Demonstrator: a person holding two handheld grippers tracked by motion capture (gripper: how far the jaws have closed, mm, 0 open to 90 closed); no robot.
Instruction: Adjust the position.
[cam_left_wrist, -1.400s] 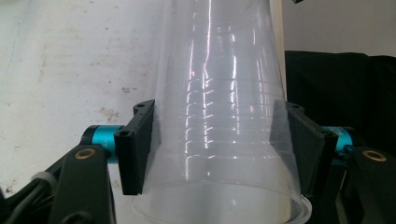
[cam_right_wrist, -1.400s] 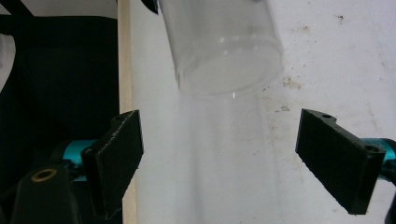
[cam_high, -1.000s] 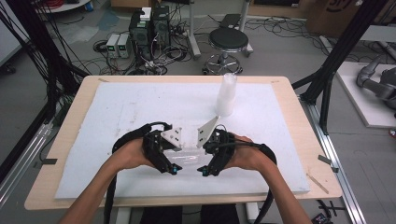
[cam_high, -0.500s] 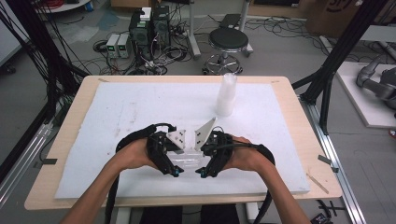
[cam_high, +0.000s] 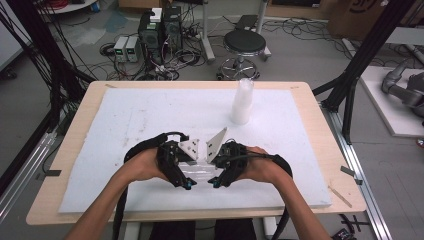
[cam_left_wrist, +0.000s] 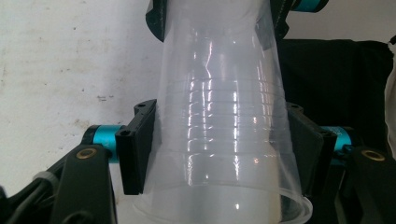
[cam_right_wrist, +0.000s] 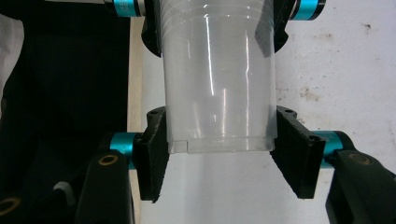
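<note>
The left gripper (cam_high: 186, 176) clamps its black jaws on the wide rim end of a clear ribbed plastic cup (cam_left_wrist: 224, 121), while the right gripper (cam_high: 216, 176) clamps the same cup's base end (cam_right_wrist: 217, 93). The cup lies level between them, low over the white foam board (cam_high: 150, 112). A stack of clear cups (cam_high: 242, 101) stands well apart.

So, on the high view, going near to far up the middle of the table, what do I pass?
The clear plastic cup held on its side between the left gripper and right gripper, then bare white foam board, then the upright stack of cups, then the table's wooden far edge.
</note>
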